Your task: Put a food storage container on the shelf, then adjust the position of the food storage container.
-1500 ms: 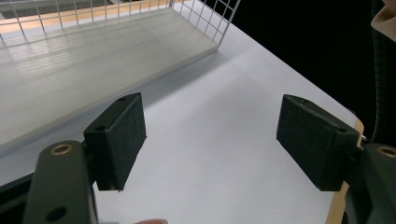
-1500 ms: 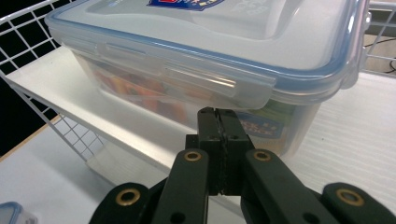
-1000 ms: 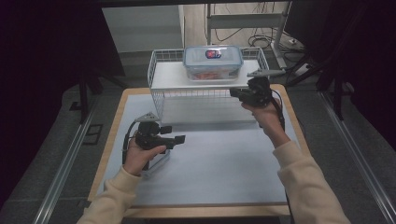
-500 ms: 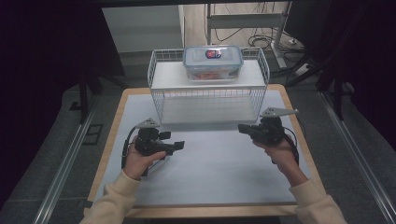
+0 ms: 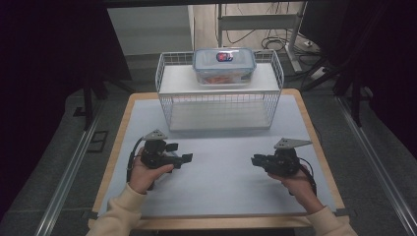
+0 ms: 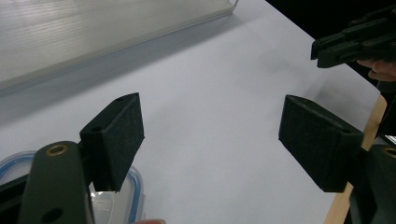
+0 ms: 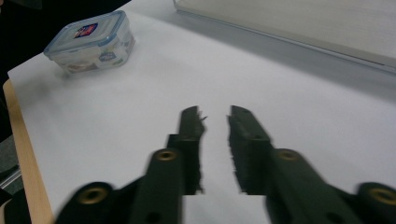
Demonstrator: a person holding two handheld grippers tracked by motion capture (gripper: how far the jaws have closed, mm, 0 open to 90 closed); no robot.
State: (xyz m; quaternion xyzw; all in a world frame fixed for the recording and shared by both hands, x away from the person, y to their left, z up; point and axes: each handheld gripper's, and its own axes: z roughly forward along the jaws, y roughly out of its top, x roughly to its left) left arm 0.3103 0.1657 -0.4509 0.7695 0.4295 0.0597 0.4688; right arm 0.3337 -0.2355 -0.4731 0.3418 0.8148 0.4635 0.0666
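White tabletop [image 6: 224,116]; left gripper [image 6: 210,135] jaws wide open; small box [image 6: 133,186] just below one jaw

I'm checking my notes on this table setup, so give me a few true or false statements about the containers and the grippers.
1. A large lidded container sits on top of the wire rack. True.
2. The left gripper has its fingers shut. False: they stand wide apart with nothing between them.
3. The right gripper holds a container. False: its fingers have just been opening, and nothing is between them.
4. A small container stands on the white mat. True.
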